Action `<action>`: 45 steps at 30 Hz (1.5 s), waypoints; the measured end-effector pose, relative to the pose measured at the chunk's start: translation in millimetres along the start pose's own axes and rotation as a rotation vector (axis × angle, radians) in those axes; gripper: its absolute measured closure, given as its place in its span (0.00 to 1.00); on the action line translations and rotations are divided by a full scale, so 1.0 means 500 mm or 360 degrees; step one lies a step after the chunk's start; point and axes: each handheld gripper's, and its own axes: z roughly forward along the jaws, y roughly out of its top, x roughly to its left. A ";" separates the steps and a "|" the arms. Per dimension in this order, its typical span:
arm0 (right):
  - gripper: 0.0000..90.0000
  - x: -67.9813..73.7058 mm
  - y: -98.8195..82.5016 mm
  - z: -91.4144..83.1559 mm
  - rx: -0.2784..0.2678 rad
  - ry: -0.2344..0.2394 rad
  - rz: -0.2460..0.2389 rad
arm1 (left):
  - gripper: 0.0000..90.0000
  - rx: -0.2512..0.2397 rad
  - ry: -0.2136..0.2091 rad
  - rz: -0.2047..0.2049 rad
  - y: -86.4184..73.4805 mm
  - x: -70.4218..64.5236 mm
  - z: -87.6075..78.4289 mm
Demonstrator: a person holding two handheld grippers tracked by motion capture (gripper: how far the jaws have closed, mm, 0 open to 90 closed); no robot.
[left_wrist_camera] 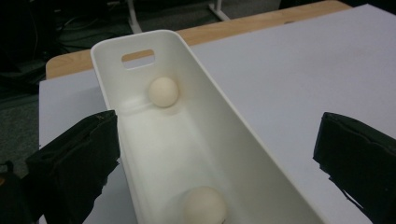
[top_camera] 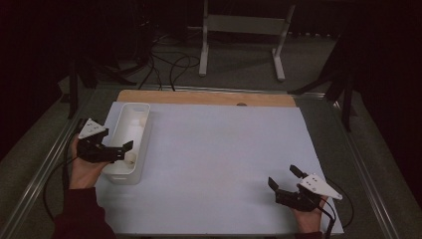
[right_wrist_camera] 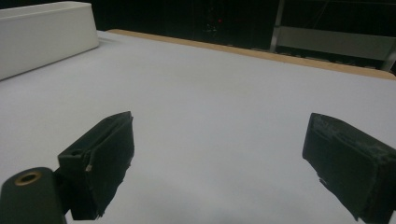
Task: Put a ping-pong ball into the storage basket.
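A long white bin (top_camera: 128, 141) lies along the left edge of the worktop (top_camera: 214, 164), its far end near the back left corner and its near end about halfway down that edge. Two pale balls sit inside it: one ball (left_wrist_camera: 163, 91) rests near the far end wall, just below the handle slot (left_wrist_camera: 138, 59), and the other ball (left_wrist_camera: 204, 205) lies on the floor of the bin at the near end.

The left gripper (top_camera: 122, 151) hangs over the near end of the bin, coming in from the left edge. Its fingers (left_wrist_camera: 77, 163) stand wide apart, one outside the bin's left wall and the other out over the worktop beyond the right wall; they hold nothing, and the near ball lies loose below and between them.

The right gripper (top_camera: 284, 178) sits near the front right corner of the worktop, well apart from the bin. Its fingers (right_wrist_camera: 100, 161) are also spread wide, with bare worktop between them.
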 end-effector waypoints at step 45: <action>0.10 0.007 0.001 0.004 0.0005 0.0031 -0.0014 | 0.01 -0.0348 -0.0191 0.0071 -0.099 -0.097 -0.013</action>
